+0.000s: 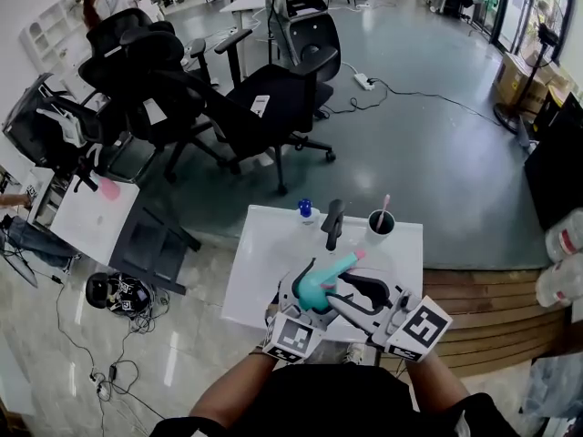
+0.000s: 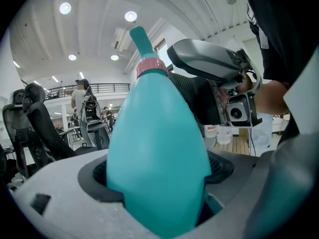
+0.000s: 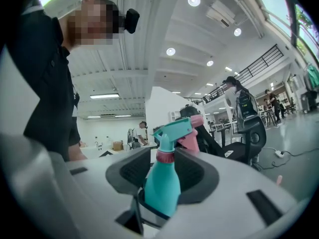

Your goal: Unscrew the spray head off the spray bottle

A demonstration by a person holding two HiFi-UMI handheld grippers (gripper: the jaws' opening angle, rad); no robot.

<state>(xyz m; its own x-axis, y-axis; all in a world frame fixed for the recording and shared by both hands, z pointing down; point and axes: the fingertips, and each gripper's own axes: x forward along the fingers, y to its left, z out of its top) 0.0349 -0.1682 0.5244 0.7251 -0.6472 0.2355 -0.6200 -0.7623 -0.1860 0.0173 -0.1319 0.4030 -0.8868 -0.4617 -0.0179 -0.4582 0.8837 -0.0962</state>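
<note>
Forearms come in at the bottom of the head view, each ending in a marker cube, left (image 1: 293, 335) and right (image 1: 422, 328). Just beyond them, the left hand-held gripper (image 1: 308, 297) pinches the teal bottle (image 1: 326, 280) by its lower body. The bottle is lifted above the near edge of the white bench (image 1: 260, 262). It slants away and to the right, spray head (image 1: 351, 260) farthest out. The right hand-held gripper (image 1: 353, 291) reaches in from the right, with its dark jaws looped across the bottle's upper part. At the bench's far edge stand a small blue-capped bottle (image 1: 305, 210), a black object (image 1: 333, 223) and a cup (image 1: 380, 226).

From the left gripper view, the bottle (image 2: 155, 148) fills the frame, wedged tightly between the two jaws. Its base is nearest the camera and the pink collar (image 2: 151, 68) is well up. One grey jaw of the right hand-held gripper sits just right of the collar.

Over in the right gripper view, the jaws are spread, and the bottle (image 3: 162, 188) rises in the gap between the pads (image 3: 197, 176). A gap shows on either side of the collar (image 3: 165, 157). The spray head (image 3: 174, 131) stands clear above the pads, with its pink nozzle pointing right. I see no pad pressed on the head.
</note>
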